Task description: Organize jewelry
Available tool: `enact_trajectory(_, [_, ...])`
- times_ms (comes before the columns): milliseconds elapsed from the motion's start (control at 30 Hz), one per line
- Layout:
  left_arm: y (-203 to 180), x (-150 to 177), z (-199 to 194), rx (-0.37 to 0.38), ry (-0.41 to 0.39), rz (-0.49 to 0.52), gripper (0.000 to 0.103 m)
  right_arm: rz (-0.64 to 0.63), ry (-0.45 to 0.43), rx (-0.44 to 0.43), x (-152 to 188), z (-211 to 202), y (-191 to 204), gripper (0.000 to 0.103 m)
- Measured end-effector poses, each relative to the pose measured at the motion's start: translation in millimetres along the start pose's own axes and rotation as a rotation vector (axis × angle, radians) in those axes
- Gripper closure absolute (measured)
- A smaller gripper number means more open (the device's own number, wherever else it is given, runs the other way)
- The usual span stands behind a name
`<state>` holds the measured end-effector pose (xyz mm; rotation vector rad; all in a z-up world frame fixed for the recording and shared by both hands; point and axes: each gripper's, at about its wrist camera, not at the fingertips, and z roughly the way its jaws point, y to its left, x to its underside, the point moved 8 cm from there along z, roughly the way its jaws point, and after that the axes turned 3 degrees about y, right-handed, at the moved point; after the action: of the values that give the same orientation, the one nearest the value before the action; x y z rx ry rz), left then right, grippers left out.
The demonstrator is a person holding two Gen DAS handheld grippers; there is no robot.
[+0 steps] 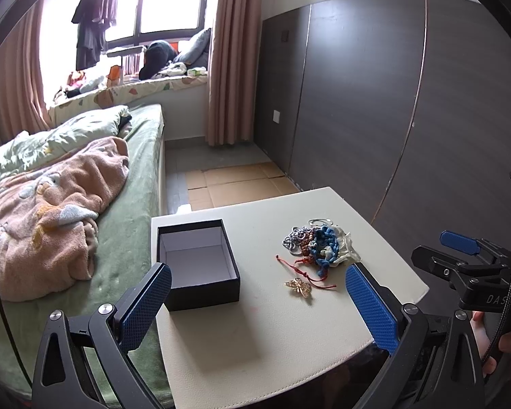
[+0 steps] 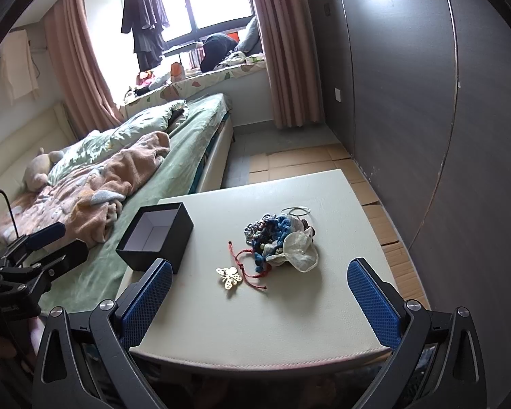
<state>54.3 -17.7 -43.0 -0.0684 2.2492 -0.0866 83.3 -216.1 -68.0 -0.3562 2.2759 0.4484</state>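
At centre left of the left wrist view the black box (image 1: 197,264) stands open and stiff. Right of it lie the butterfly brooch (image 1: 299,288), light and slippery, best taken by its wings, and the soft tangled jewelry pile (image 1: 318,245). The left gripper (image 1: 259,305) and right gripper (image 2: 260,303) are both spread wide, holding nothing.

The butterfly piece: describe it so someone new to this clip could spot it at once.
Start at the cream table beside the bed, with the open black box on its left and the tangled jewelry pile toward the right. The butterfly brooch lies alone in front of the pile, against a red cord: flat, gold and winged, unlike the beads and fabric.
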Motion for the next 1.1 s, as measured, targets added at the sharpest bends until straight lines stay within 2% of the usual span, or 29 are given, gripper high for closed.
enact_trajectory(200, [-1, -1, 7, 0.005, -0.014, -0.016, 0.001, 0.014, -0.005, 0.013, -2, -1, -8, 0.000])
enact_trajectory(333, [-3, -1, 23, 0.006, -0.017, -0.019, 0.001, 0.071, -0.003, 0.011, -3, 1, -23, 0.000])
enact_trajectory(433, [-7, 1, 40, 0.017, 0.019, -0.009, 0.008, 0.127, 0.003, 0.005, -4, 5, -35, 0.000])
enact_trajectory(633, [-18, -2, 60, 0.057, 0.051, -0.005, 0.013, 0.261, 0.015, -0.051, -10, 19, -55, 0.001])
enact_trajectory(733, [-26, 0, 73, 0.066, 0.089, 0.011, 0.024, 0.314, 0.034, -0.082, -10, 29, -59, 0.007])
enact_trajectory(800, [-30, 3, 82, 0.078, 0.122, 0.015, 0.030, 0.348, 0.057, -0.099, -9, 39, -61, 0.017])
enact_trajectory(833, [-32, 5, 87, 0.085, 0.137, 0.016, 0.032, 0.369, 0.076, -0.108, -7, 45, -62, 0.019])
enact_trajectory(900, [-38, 9, 95, 0.093, 0.167, 0.022, 0.032, 0.404, 0.112, -0.116, -3, 57, -64, 0.024])
enact_trajectory(1100, [-49, 21, 117, 0.089, 0.230, 0.064, 0.032, 0.497, 0.175, -0.202, 5, 81, -66, 0.026])
